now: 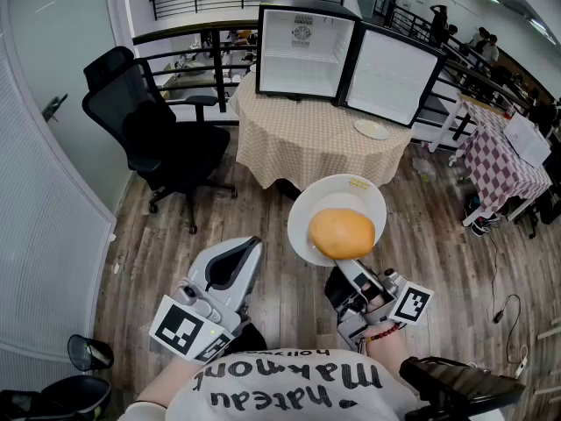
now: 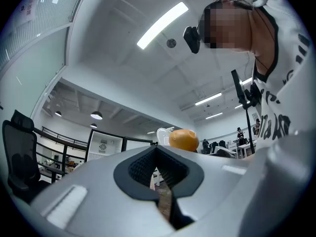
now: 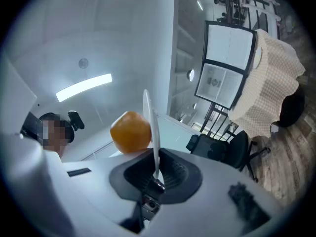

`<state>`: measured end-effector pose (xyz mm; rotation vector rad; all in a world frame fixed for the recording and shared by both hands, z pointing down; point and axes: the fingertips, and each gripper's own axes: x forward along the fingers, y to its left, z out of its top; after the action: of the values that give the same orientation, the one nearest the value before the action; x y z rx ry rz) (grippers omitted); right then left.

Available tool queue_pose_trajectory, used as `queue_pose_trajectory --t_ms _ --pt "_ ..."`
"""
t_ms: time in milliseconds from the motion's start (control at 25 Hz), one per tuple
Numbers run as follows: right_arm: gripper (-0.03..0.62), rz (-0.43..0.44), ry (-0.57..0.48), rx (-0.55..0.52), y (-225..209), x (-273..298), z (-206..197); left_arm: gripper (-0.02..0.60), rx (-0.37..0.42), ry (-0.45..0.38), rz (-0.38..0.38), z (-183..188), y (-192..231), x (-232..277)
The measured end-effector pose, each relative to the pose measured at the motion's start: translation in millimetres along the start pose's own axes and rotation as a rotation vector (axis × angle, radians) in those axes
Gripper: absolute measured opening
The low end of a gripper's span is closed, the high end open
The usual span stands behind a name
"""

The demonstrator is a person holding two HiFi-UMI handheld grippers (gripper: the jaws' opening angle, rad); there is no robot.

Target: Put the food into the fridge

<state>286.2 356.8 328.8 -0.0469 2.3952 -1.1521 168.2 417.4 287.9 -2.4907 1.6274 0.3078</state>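
table (image 1: 316, 143): wearing a checked cloth | fridge (image 1: 302, 55): standing on the table, door hanging open | white plate (image 1: 308, 213): hanging in front of the table | right gripper (image 1: 344, 267): pinching the plate's rim farthest from the table | left gripper (image 1: 248, 246): hanging in front of the table, jaws pressing together on nothing | round orange food (image 1: 342, 233): sitting on the plate

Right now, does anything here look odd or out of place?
Only mildly: the round orange bun sits off-centre on the white plate, near the rim pinched by the right gripper. Nothing spilled.
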Motion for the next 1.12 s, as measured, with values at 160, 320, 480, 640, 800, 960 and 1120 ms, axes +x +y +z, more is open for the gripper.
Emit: queue_pose_trajectory --t_ms 160,320,480,640,800,960,1120 --pt "0.031 -0.010 -0.007 -0.012 -2 -2 0 0.005 0.006 -0.002 -0.005 0 0 0" --pt "0.031 -0.022 0.004 -0.031 -5 4 -2 0.005 0.003 -0.006 -0.009 4 7 2" --pt "0.031 -0.047 0.012 -0.055 -11 13 -2 0.005 -0.043 0.005 -0.025 3 17 4" --pt "0.031 -0.053 0.031 -0.071 -21 31 0 0.005 -0.104 0.006 -0.032 -2 40 16" --pt "0.031 -0.085 -0.007 -0.054 -45 48 12 0.005 -0.118 -0.008 -0.059 -4 69 33" --pt "0.031 -0.119 -0.038 -0.053 -69 76 33 0.005 -0.116 -0.020 -0.093 -6 103 56" --pt "0.031 -0.123 -0.037 -0.115 -86 125 59 0.003 -0.105 -0.057 -0.140 4 150 86"
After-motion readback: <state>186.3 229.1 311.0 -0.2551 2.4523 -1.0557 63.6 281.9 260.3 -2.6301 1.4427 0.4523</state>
